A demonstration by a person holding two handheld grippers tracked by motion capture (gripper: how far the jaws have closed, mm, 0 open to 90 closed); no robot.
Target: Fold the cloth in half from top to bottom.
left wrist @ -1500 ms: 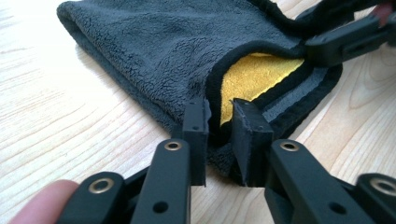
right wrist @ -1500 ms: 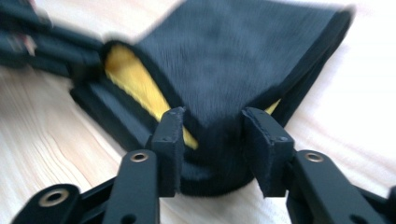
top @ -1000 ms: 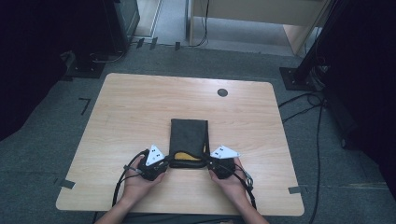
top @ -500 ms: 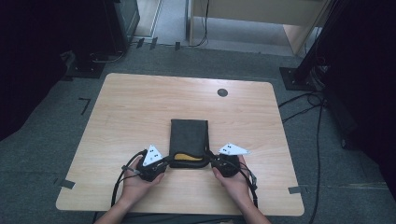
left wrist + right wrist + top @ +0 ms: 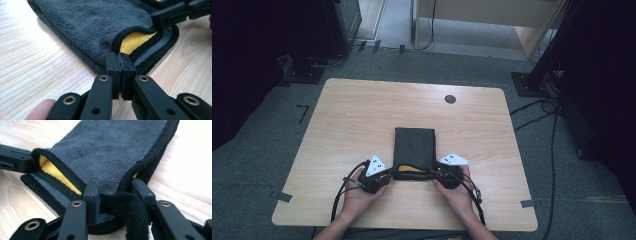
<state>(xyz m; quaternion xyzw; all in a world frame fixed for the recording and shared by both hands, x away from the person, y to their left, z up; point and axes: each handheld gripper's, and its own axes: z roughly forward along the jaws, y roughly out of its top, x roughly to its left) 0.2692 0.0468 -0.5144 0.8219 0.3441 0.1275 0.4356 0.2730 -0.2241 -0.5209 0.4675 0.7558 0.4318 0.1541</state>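
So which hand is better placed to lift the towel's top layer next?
Left, probably: its tongs are clamped on the grey towel's corner, while the right tongs have just been opening, towel loose between them.

Lab: stand bases point(image 5: 532, 82), floor cables point(image 5: 552, 125), taped carpet.

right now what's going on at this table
A person is working on a folded dark grey towel with a yellow inner side, lying on the wooden table. The left claw is shut on the towel's near corner. The right claw is at the other near corner; its jaws have just been opening, with the towel's edge between them and no longer pinched. The top layer is lifted slightly, showing the yellow.
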